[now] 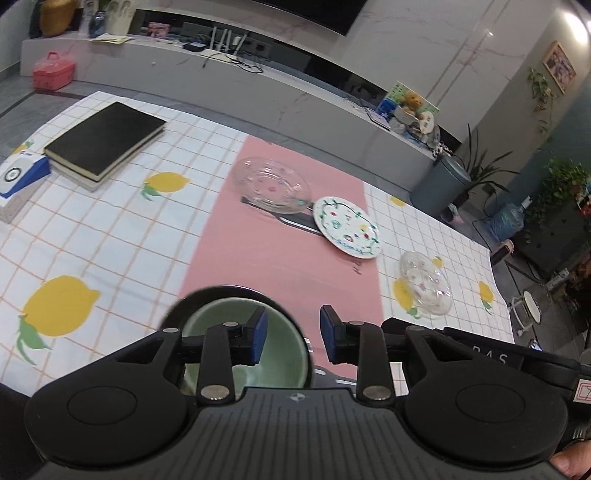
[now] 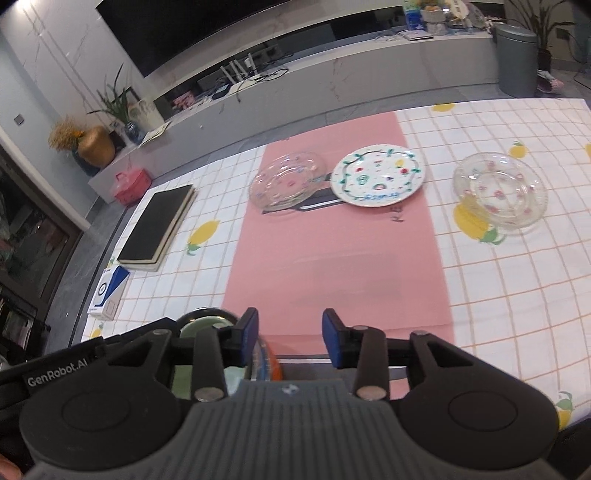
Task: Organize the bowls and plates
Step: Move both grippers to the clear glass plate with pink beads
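Green bowl (image 1: 236, 332) stacked near table (image 1: 110, 229) edge; both tools part open, empty: left tool (image 1: 293, 338), right tool (image 2: 290, 338); two glass dishes (image 2: 288, 179), painted plate (image 2: 376, 173) remain

Marble wall (image 2: 66, 74) holding dark TV (image 2: 207, 29) at 12 o'clock; grey bin (image 2: 517, 61) sitting at 2 o'clock; ceiling light (image 1: 570, 22) glaring.

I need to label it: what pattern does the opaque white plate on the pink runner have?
The white plate has a wavy green garland border with small colourful motifs; clearest in the right wrist view.
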A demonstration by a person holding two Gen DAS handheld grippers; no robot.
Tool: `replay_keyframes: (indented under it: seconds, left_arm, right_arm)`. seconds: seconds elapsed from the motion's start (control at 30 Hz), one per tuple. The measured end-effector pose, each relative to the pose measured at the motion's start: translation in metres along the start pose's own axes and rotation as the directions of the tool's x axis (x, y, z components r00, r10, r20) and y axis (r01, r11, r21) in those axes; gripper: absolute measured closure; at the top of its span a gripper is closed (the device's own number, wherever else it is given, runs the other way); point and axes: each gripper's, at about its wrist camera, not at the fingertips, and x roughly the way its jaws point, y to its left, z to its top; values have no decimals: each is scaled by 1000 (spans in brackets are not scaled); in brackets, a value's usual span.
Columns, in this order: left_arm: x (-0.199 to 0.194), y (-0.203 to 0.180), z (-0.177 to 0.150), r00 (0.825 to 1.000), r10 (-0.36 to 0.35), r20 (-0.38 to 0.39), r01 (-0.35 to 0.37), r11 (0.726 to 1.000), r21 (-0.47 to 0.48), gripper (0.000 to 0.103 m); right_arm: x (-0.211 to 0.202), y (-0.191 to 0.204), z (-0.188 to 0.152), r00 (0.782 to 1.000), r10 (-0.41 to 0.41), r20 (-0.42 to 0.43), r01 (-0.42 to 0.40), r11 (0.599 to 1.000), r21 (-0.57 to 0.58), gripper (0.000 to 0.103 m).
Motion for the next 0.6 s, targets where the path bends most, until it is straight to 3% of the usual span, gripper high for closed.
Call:
replay_keyframes:
  seconds: [0.1,0.23,0.6]
  left_arm:
    - [7,-14,-3,1000,-4,-6,4,1000,21,61]
    - [18,-31,-6,1000,-11,-16,12,999,52,61]
    - [59,-65,-5,998,-23,-55,26,998,58,61]
  right_arm:
    - [-1,-17,-2,1000,-21,-1,21,999,45,62]
    - [-3,-42,-4,999,-46,-1,45,994,104,58]
    - [4,-103,-1,996,-87,5,83,970,228,58]
